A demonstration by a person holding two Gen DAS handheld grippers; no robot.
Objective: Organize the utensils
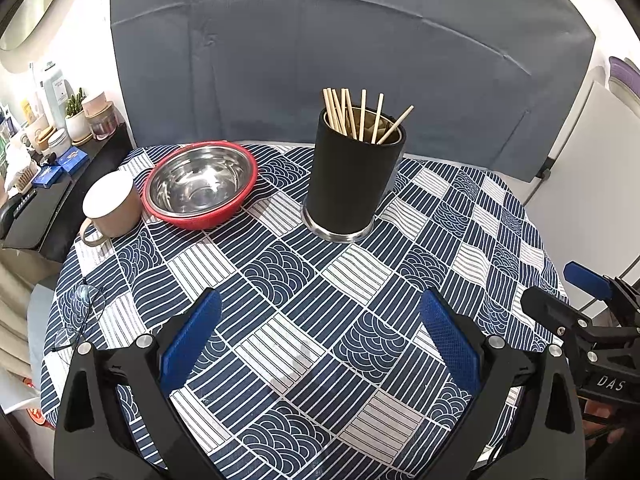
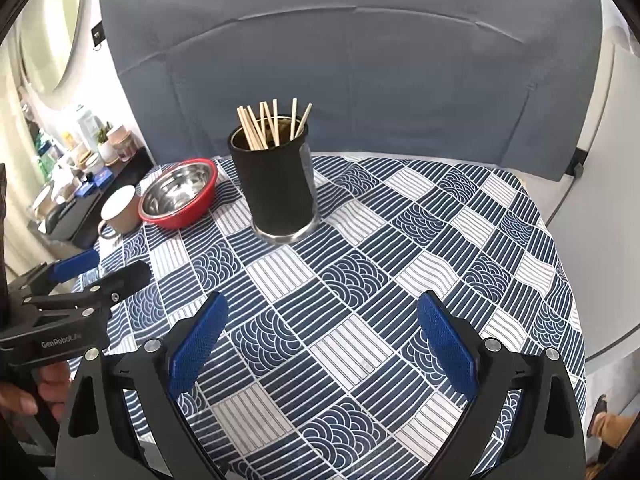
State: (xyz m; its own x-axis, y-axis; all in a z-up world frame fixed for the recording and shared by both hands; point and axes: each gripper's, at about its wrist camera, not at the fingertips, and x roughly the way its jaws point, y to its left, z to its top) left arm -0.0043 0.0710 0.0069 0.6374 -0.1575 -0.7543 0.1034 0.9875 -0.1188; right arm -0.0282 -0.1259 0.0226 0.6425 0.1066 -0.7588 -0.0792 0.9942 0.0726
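While eyeglasses (image 1: 80, 316) show left wrist only, chopsticks (image 1: 356, 114) both.

Black left gripper (image 1: 320, 328) and right gripper (image 2: 322, 330), blue textured pads (image 1: 192, 344).

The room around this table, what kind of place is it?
Probably a home dining corner: a cloth-covered table with a chopstick holder, steel bowl and mug, and a side shelf of jars.
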